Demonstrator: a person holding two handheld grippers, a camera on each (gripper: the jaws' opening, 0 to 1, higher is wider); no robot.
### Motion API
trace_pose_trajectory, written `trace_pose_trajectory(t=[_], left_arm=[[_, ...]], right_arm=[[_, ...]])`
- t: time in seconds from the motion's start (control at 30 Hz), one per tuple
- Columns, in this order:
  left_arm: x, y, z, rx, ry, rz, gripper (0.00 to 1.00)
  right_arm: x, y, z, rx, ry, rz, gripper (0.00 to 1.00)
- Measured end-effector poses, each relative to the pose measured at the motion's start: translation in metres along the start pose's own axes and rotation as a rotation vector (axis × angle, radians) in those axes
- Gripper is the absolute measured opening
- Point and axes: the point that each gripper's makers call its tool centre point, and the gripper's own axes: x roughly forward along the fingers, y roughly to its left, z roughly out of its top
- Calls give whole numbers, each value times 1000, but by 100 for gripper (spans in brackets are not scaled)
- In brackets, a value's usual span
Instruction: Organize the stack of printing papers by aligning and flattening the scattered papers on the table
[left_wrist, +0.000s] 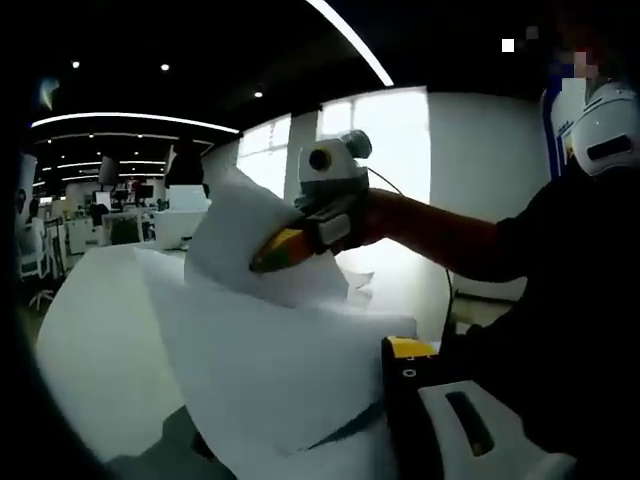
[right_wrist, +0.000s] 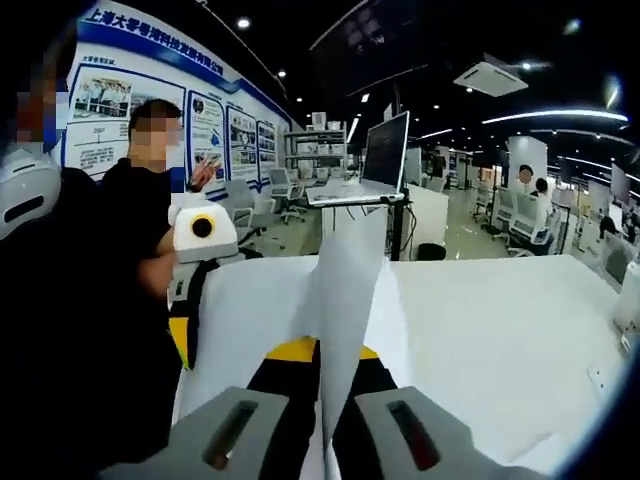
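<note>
— Looking through the left gripper view first: why are the papers up off the desk?

— I have them lifted so the edges can be squared. My right gripper comes in from the right there, jaws clamped on a sheet's top edge. I see one jaw of my left gripper beside the papers' lower corner; whether it is apart or together I cannot tell.

— And the right gripper view?

— My right gripper is pinched on a sheet standing edge-on between its jaws. The left gripper sits at the sheets' far edge, steadying them, I judge, for tapping down level.
</note>
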Motion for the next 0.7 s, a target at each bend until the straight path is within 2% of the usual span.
trace_pose_trajectory(t=[0.1,0.23,0.3,0.43,0.7], left_arm=[[1,-3,0,3,0,-14,36],[4,-8,0,12,6,-37,39],[4,-11,0,19,6,-48,41],[5,-15,1,24,1,-64,44],[7,-18,3,37,-7,-80,47]], right_arm=[[1,1,0,-24,17,9,0],[6,11,3,-52,43,59,0],[7,16,0,-70,86,96,0],[9,25,-1,-64,127,164,0],[6,28,0,-15,144,198,0]])
